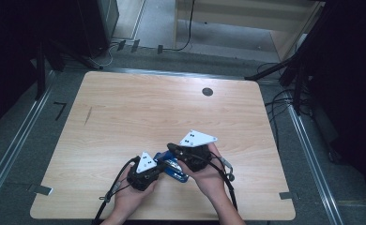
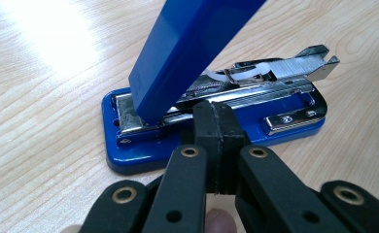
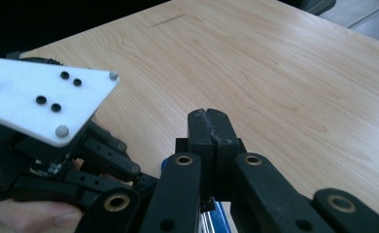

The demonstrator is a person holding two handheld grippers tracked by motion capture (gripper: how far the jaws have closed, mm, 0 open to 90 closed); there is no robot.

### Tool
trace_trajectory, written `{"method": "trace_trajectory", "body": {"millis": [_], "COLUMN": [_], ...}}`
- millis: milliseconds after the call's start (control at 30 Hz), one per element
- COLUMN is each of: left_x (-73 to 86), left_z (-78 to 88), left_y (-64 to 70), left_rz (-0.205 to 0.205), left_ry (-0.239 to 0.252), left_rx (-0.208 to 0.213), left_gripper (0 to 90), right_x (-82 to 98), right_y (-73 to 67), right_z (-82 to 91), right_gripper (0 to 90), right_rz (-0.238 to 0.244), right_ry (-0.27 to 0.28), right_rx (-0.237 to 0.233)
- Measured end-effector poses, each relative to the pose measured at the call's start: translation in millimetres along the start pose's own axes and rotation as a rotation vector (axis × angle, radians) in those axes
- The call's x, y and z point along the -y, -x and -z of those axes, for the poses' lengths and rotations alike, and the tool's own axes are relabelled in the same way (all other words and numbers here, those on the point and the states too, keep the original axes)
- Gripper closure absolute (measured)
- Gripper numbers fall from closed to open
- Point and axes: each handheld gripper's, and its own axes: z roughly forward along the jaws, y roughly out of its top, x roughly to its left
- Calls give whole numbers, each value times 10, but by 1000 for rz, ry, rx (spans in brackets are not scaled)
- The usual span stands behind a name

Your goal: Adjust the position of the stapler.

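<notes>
Jaws, left gripper [image 2: 215,127]: pressed together with nothing between them, tips resting against or just short of the side of the stapler's metal staple channel; contact is hard to judge.
Jaws, right gripper [image 3: 211,127]: also clamped together and empty, held above the stapler, whose blue edge peeks out just below the tips.
Stapler [image 2: 216,104]: lies on the near middle of the table [image 1: 125,112], between the two grippers, blue base flat on the wood.
Lid [image 2: 187,43]: blue top cover swung up and tilted back, so the stapler stands open.
Staple channel [image 2: 275,73]: exposed, with a strip of staples and a white spring piece visible in the rail.
Hands: left hand [image 1: 129,197] and right hand [image 1: 209,180] come in from the near edge, close together around the stapler.
Done, as it looks: the opening of the stapler.
Left, as I judge: work on the staples or rail, then closing the lid.
</notes>
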Motion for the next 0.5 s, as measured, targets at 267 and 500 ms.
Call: {"method": "trace_trajectory", "body": {"millis": [267,500], "left_x": [0,0], "left_z": [1,0], "left_y": [-4,-3], "left_rz": [2,1], "left_ry": [-2,-1], "left_rx": [3,7], "left_gripper": [900,900], "right_x": [150,333], "right_y": [31,66], "right_z": [79,129], "right_gripper": [900,900], "right_rz": [-23,-47], "right_ry": [-5,-18], "right_rx": [6,15]}}
